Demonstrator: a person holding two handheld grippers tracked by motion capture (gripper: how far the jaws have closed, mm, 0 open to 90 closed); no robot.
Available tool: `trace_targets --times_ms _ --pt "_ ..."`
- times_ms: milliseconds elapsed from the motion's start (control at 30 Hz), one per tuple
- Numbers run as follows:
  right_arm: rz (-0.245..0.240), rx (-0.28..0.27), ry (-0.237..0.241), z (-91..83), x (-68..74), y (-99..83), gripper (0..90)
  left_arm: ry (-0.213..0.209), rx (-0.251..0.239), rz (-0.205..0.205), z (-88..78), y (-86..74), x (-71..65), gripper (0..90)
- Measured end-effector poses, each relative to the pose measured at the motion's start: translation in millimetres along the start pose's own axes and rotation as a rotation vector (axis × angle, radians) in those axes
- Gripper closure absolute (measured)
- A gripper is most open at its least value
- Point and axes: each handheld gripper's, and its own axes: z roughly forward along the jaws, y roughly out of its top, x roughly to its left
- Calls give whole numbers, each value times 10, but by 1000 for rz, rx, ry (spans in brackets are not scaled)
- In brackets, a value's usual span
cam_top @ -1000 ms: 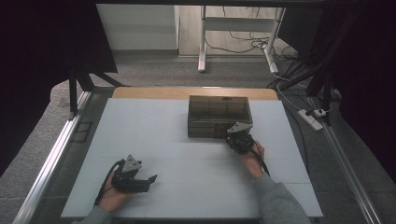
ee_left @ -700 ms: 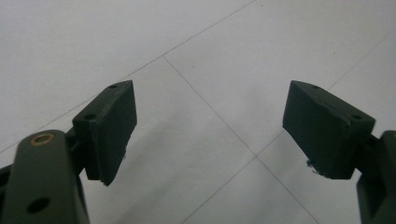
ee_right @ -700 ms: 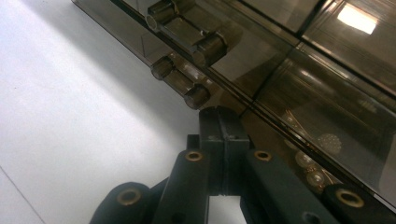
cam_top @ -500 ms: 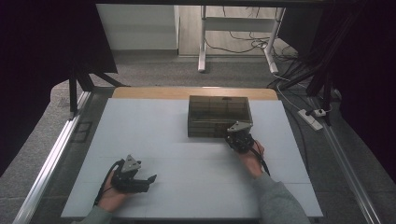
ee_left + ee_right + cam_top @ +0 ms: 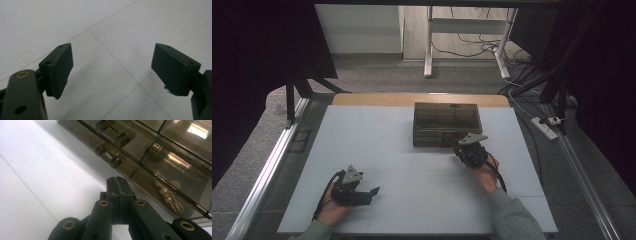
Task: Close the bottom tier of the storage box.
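On the white tabletop [image 5: 377, 140] the smoky plastic box [image 5: 446, 124] sits at the far middle, lid seemingly down, latches [image 5: 108, 152] unworked. Right tongs [image 5: 468, 150], closed and empty, hover at its front; left tongs [image 5: 371, 192] rest open, well apart.

Pale counter [image 5: 377, 145] with a wooden strip along its far edge, grey carpet floor [image 5: 377, 75] beyond. Past the counter: white desk frame [image 5: 462, 30], tangled cables. Black curtains [image 5: 257, 60] flank it; power strip [image 5: 548, 123] to its right.

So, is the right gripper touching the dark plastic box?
Apart. In the right gripper view the shut right gripper ends short of the dark plastic box, with white table showing between them.
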Motion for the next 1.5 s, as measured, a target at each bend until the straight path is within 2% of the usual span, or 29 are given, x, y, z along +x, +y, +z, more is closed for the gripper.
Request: trace_targets --times_ms 67,167,333,500,767,933,1033,1500 --pt "-7 -6 13 -23 5 -13 890 -23 -16 -19 -9 13 5 186" --pt "-14 -7 30 -57 8 -37 821 -23 -15 -17 3 22 1 187" --pt "-11 -15 50 -106 54 -45 572 -14 -10 -14 8 18 -6 185" --pt "-32 -25 59 -152 122 -34 411 -2 -10 -9 -4 10 -5 183" --pt "-39 -53 122 -264 160 -99 363 9 -28 -33 -15 23 34 179" --pt "-20 -68 116 -382 154 -174 353 11 -48 -40 -34 33 47 178" --pt "-9 -90 128 -461 148 -245 353 13 -53 -45 -43 35 48 174" --pt "-8 -150 130 -859 115 -646 353 12 -58 -48 -66 38 -8 164"
